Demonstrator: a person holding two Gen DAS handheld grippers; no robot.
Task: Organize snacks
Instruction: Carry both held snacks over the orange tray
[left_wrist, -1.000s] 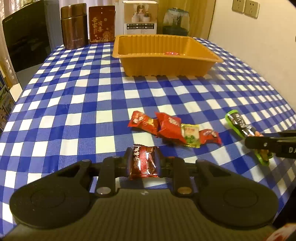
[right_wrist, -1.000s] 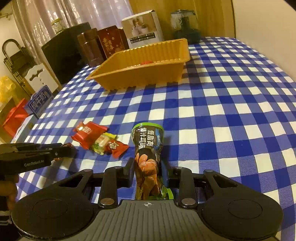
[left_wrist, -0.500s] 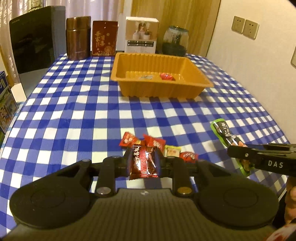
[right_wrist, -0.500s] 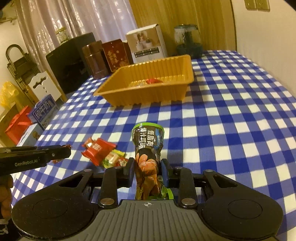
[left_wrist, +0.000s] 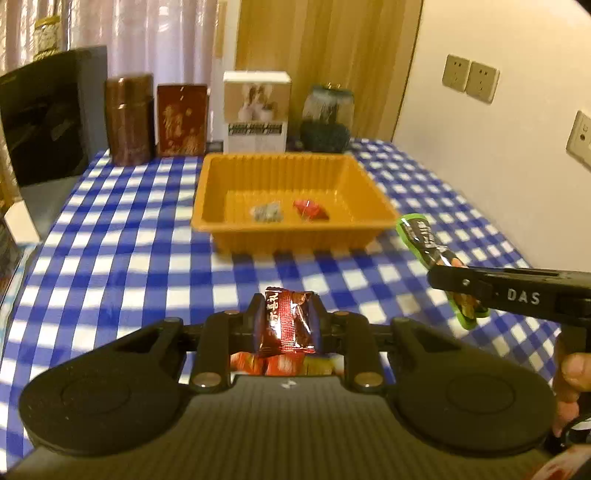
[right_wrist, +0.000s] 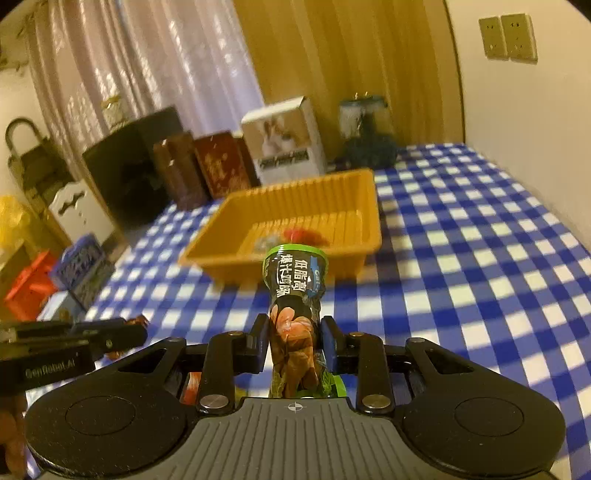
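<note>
My left gripper (left_wrist: 285, 318) is shut on a dark red candy packet (left_wrist: 285, 320), held above the checked table. My right gripper (right_wrist: 294, 334) is shut on a long green-and-black snack pouch (right_wrist: 295, 291); the same pouch (left_wrist: 430, 247) shows at the right of the left wrist view, with the right gripper's fingers (left_wrist: 458, 280) clamped on it. The orange tray (left_wrist: 229, 218) lies ahead of both grippers, with a red candy (left_wrist: 310, 209) and a grey wrapped sweet (left_wrist: 266, 212) inside. Several loose candies (left_wrist: 280, 363) lie on the cloth under the left gripper, mostly hidden.
Behind the tray (right_wrist: 221, 254) stand a brown tin (left_wrist: 129, 118), a red box (left_wrist: 181, 120), a white carton (left_wrist: 257, 110) and a glass jar (left_wrist: 327, 120). A black appliance (left_wrist: 48, 114) is at the back left. A wall (left_wrist: 498, 155) runs along the table's right side.
Both grippers have risen with their snacks and moved toward the tray. The loose candies have slid down under the left gripper's frame, and the tray's inside now shows.
</note>
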